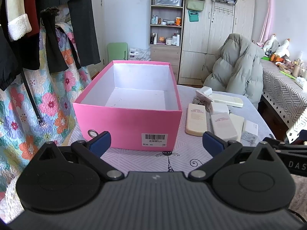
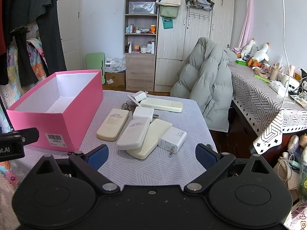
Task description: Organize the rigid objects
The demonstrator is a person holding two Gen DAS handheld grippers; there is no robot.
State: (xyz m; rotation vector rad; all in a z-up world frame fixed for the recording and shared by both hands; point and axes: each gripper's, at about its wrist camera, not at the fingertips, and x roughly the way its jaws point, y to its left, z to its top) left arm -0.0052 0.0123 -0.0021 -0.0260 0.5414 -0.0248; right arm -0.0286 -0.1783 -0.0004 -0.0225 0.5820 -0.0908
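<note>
Left wrist view: left gripper [image 1: 157, 140] is hovering wide and empty before the empty pink box [image 1: 126, 126]; right wrist view: right gripper [image 2: 151, 156] is gaping wide, remotes and chargers [image 2: 134, 132] lying at 12 o'clock, first pick apparently pending, needing descent.

the table [image 2: 172, 164] carries a pale lilac cloth with a fine line pattern. on it, at the left, stands an open pink box [image 2: 57, 118], white inside, barcode label facing the cameras. beside the box lies a cluster: cream remote [image 2: 112, 124], white remote [image 2: 134, 133] overlapping another cream remote [image 2: 151, 143], white charger [image 2: 172, 137], second charger [image 2: 143, 114], keys [image 2: 127, 106], far remote [image 2: 161, 104].
</note>
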